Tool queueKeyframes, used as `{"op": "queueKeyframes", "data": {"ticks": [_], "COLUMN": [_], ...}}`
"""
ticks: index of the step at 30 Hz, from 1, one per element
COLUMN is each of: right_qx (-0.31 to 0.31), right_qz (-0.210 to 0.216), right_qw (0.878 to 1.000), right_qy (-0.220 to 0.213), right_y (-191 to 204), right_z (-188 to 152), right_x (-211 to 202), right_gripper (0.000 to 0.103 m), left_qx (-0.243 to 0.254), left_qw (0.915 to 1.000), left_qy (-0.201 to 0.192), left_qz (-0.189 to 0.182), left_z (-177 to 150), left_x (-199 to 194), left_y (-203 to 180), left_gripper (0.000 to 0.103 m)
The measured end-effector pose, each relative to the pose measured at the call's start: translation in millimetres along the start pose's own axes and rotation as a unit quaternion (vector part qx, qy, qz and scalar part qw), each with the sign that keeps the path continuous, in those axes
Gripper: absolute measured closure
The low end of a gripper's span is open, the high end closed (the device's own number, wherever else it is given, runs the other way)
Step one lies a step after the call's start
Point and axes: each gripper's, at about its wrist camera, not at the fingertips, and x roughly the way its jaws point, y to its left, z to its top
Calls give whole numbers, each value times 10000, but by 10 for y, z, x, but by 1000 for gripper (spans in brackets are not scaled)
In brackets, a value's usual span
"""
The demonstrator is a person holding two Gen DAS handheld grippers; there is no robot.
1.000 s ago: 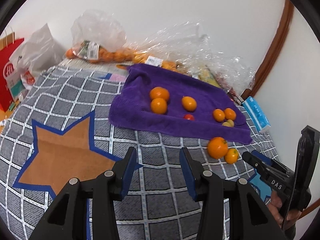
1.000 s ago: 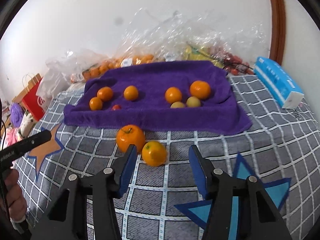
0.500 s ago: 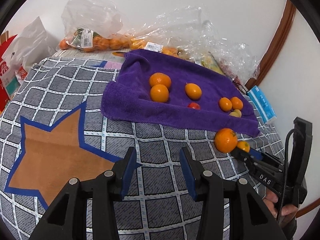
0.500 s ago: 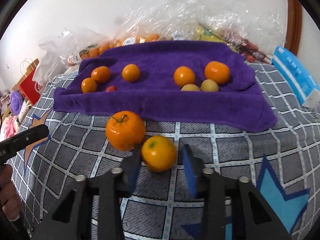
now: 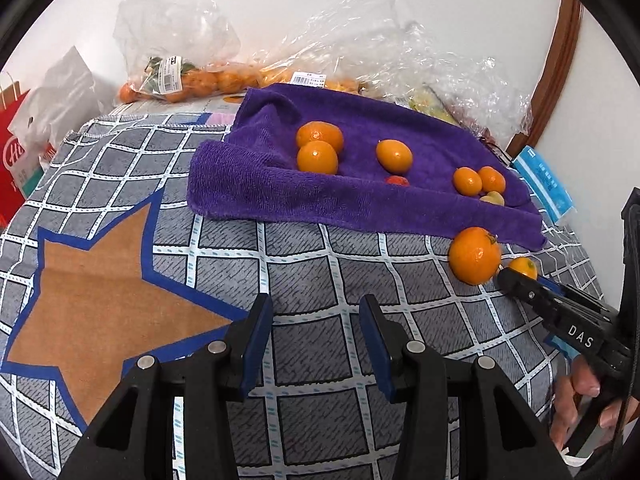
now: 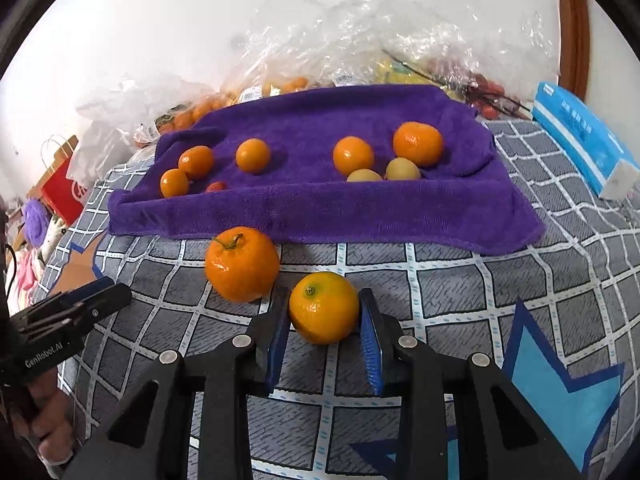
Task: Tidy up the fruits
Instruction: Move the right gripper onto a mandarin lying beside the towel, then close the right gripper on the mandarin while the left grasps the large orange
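My right gripper (image 6: pixel 324 294) is shut on a small orange (image 6: pixel 323 312) that rests on the checked bedcover, its blue pads pressing both sides. A larger stemmed mandarin (image 6: pixel 241 264) lies just left of it, apart from the fingers. Behind them a purple towel (image 6: pixel 320 208) holds several oranges and two pale yellow fruits (image 6: pixel 402 169). My left gripper (image 5: pixel 315 301) stands open over the cover with nothing between its fingers. In its view the towel (image 5: pixel 248 184) is ahead, and the mandarin (image 5: pixel 475 255) and held orange (image 5: pixel 522 267) are at right.
Clear plastic bags of fruit (image 6: pixel 280 80) line the wall behind the towel. A blue tissue packet (image 6: pixel 580 136) lies at the right edge. A red paper bag (image 5: pixel 16 152) stands at far left. An orange star (image 5: pixel 100 288) marks the cover.
My right gripper moved forward over the small orange and closed on it. The left gripper came down and closer to the cover, still open.
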Motion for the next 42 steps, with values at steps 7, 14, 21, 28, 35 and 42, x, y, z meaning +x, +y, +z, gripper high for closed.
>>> {"op": "queueKeyframes", "data": {"ticks": [7, 14, 21, 28, 35, 42], "right_qx": [-572, -520, -697, -551, -458, 11], "right_qz": [-342, -205, -285, -415, -907, -781], "right_qw": [9977, 9983, 9968, 9968, 9930, 9952], "right_qy": [-106, -137, -276, -401, -600, -594], "right_y": [205, 150, 105, -119, -412, -723], "right_z": [-29, -49, -129, -188, -188, -180], "right_x": [-48, -105, -229, -366, -505, -539], "right_gripper": [70, 70, 70, 70, 70, 70], "left_qx": [-54, -281, -124, -34, 54, 440], "left_qw": [10000, 9995, 9999, 9999, 9995, 9975], "left_qy": [-10, 36, 40, 50, 187, 268], "left_qz": [24, -117, -68, -135, -243, -490], "left_z": [-4, 4, -40, -69, -30, 10], "left_x": [2, -12, -40, -60, -58, 15], "left_y": [2, 91, 36, 4, -84, -434], "left_gripper": [60, 60, 60, 60, 61, 60]}}
